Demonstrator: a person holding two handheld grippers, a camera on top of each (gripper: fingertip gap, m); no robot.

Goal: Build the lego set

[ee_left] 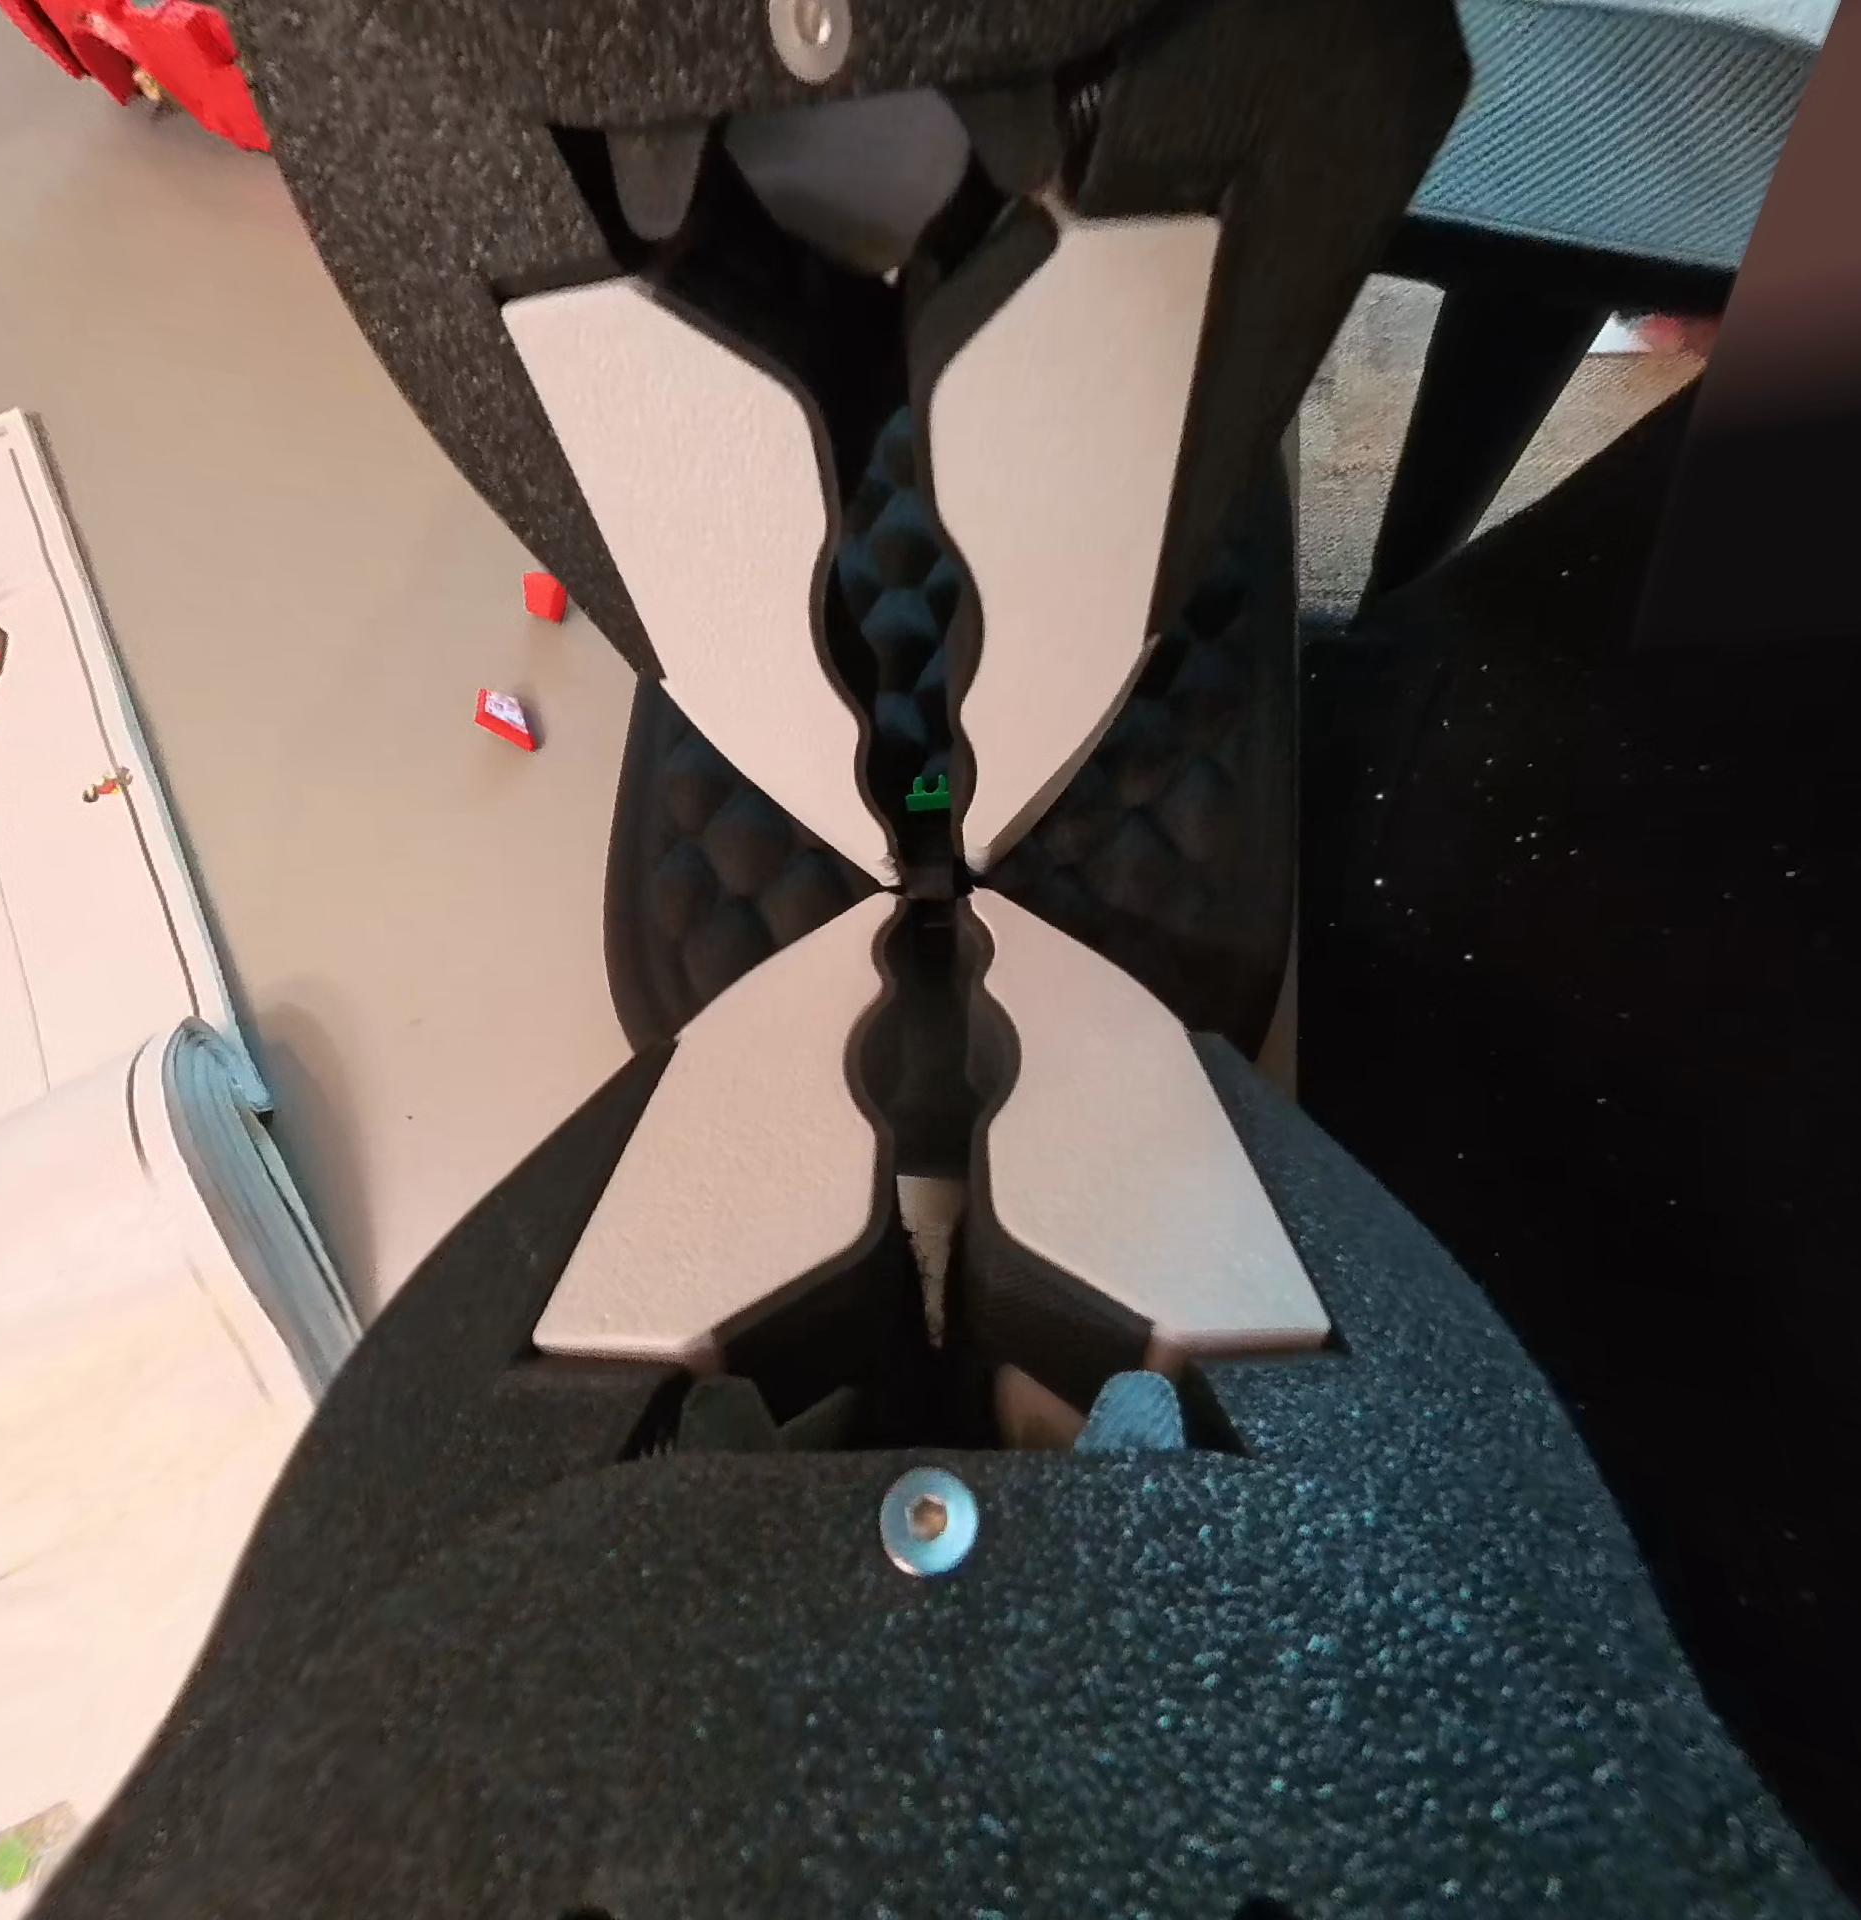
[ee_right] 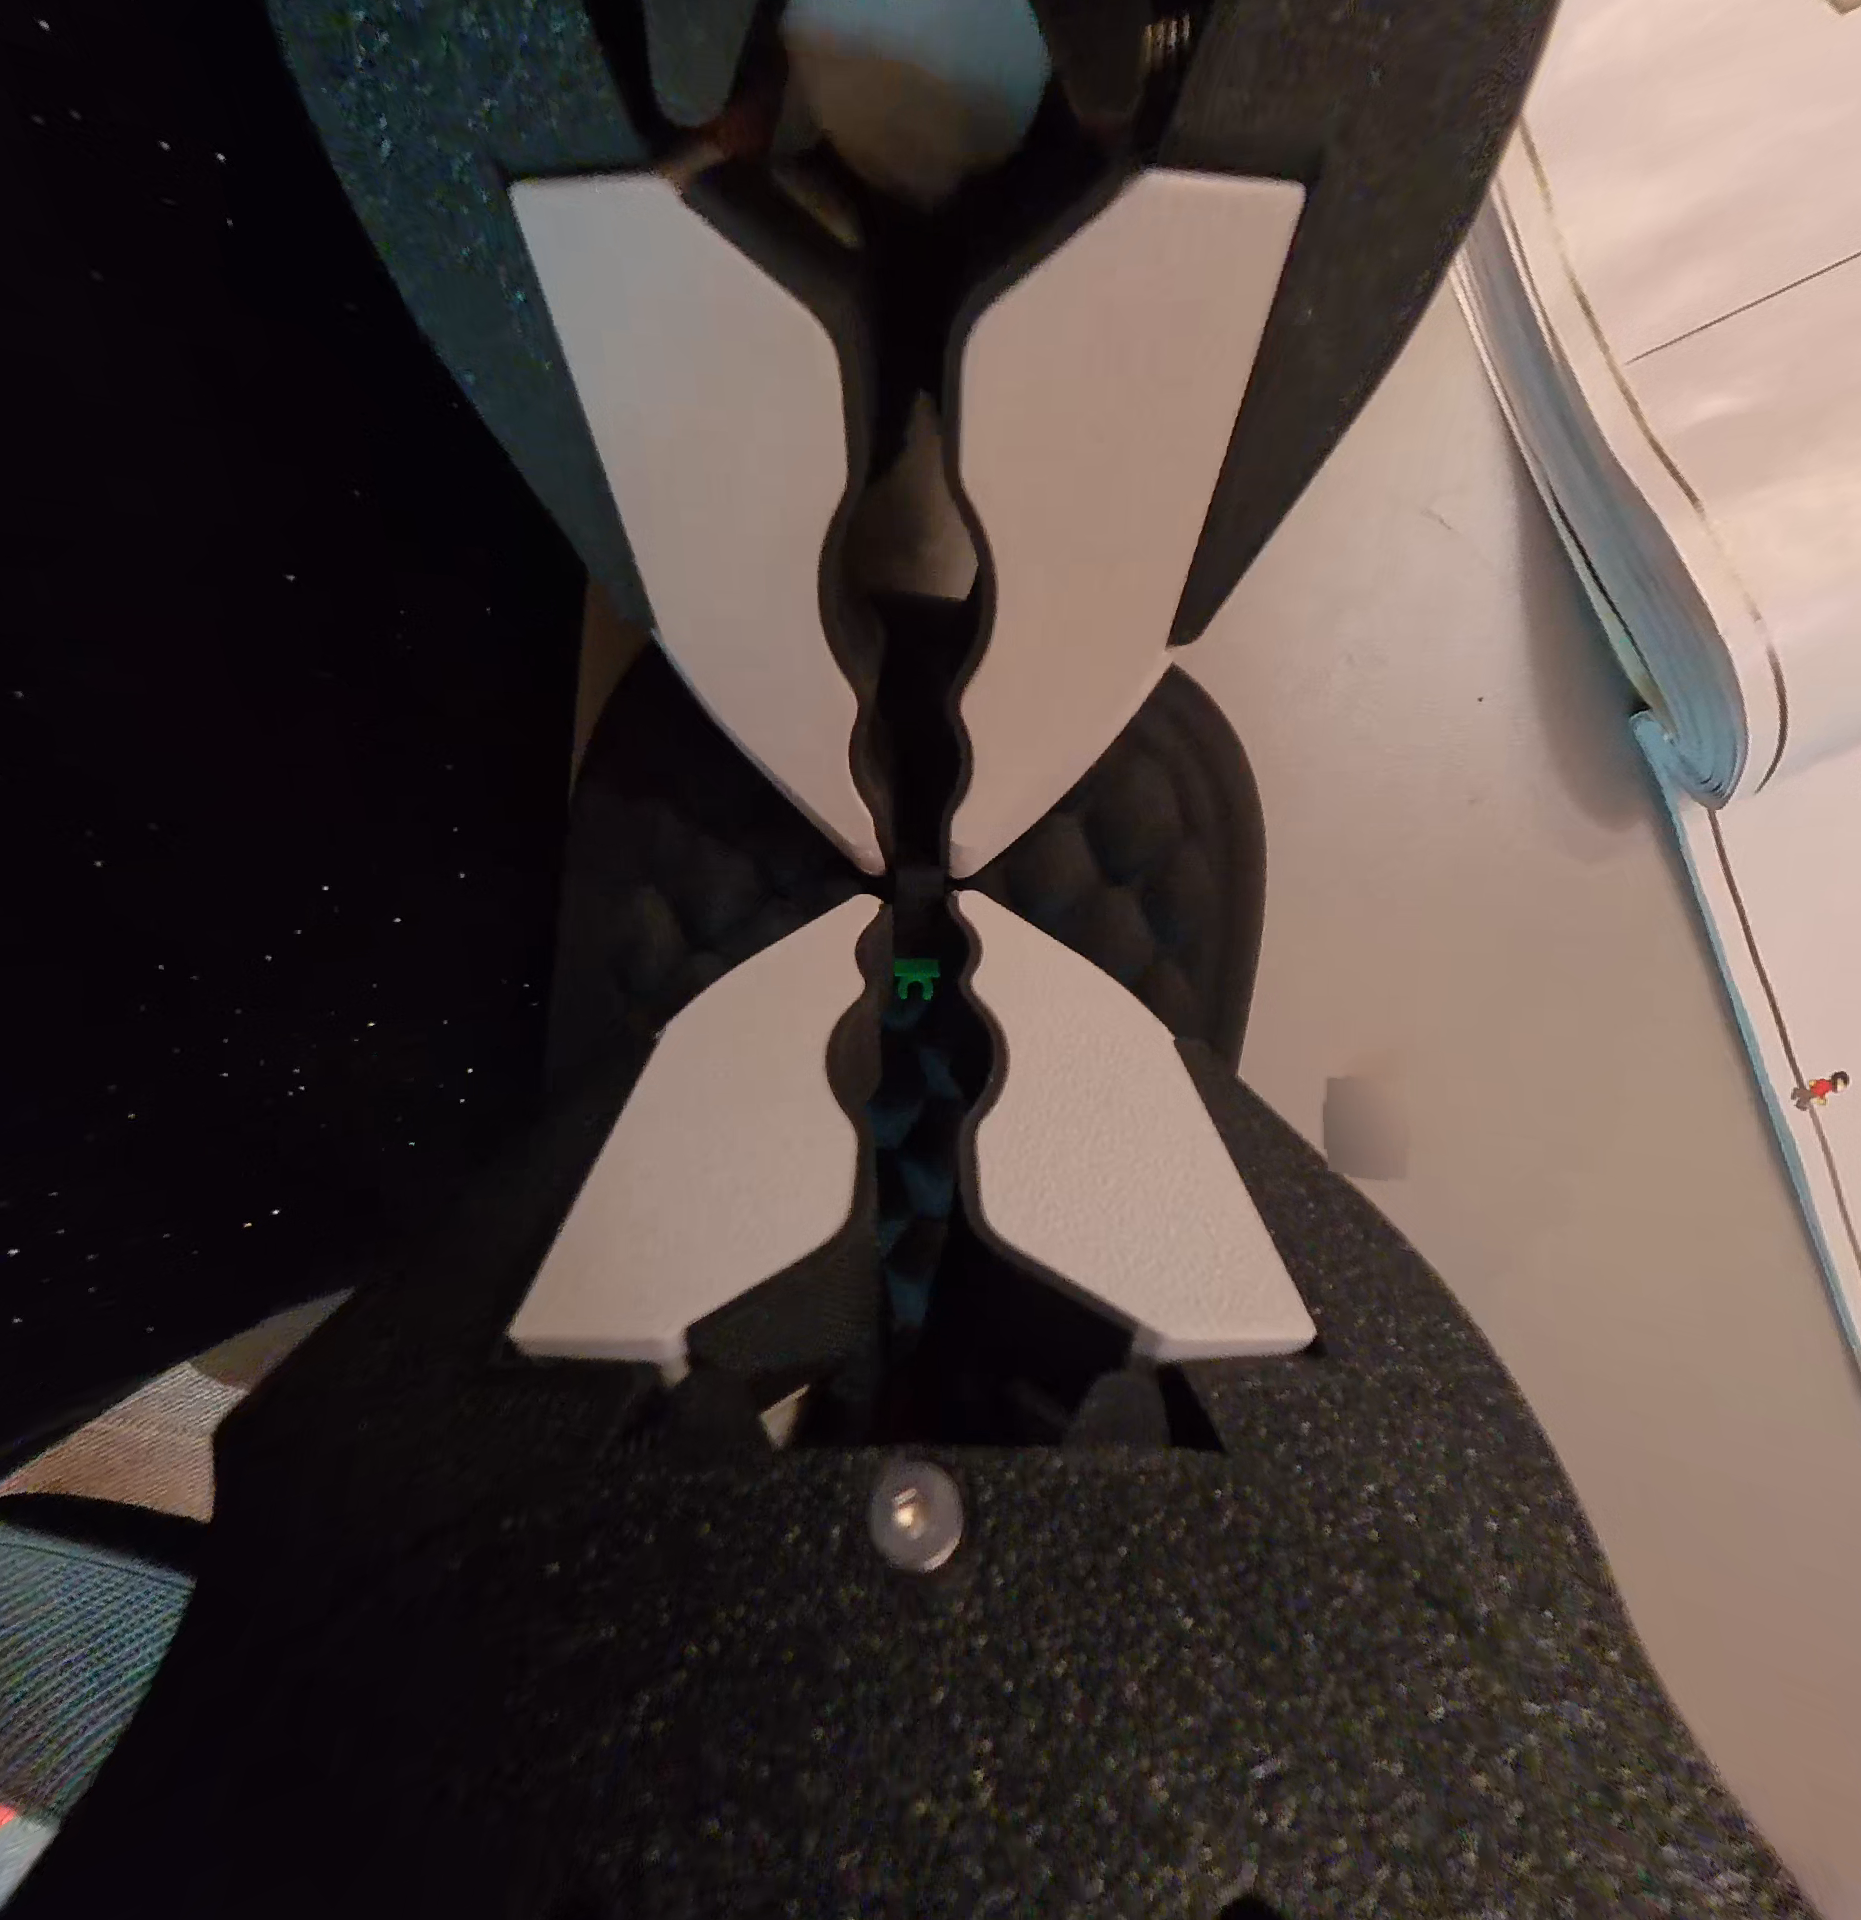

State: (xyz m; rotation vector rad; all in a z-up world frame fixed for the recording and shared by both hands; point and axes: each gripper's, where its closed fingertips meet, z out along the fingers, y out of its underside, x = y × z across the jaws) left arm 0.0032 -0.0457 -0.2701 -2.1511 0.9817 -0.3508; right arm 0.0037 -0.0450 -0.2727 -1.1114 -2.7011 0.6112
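Observation:
My two grippers meet tip to tip above the table edge. In the right wrist view my right gripper (ee_right: pixel 918 909) reaches up from the bottom, its jaws closed on a small green clip piece (ee_right: pixel 913 977) just behind the tips. My left gripper (ee_right: pixel 915 862) comes down from the top. A small black piece (ee_right: pixel 915 885) sits between its tips, touching the green one. In the left wrist view my left gripper (ee_left: pixel 934 909) is at the bottom and the right gripper (ee_left: pixel 931 868) at the top with the green piece (ee_left: pixel 928 793).
Two loose red pieces (ee_left: pixel 545 597) (ee_left: pixel 508 719) lie on the grey table (ee_left: pixel 334 831). A red build (ee_left: pixel 167 62) shows at the top left. An open instruction booklet (ee_left: pixel 64 727) (ee_right: pixel 1736 520) lies on the table. A black quilted chair seat (ee_left: pixel 739 862) is below the grippers. The tips of both grippers are at nearly the same place. About 25 centimetres separates my right fingertips from the red build (ee_left: pixel 167 62).

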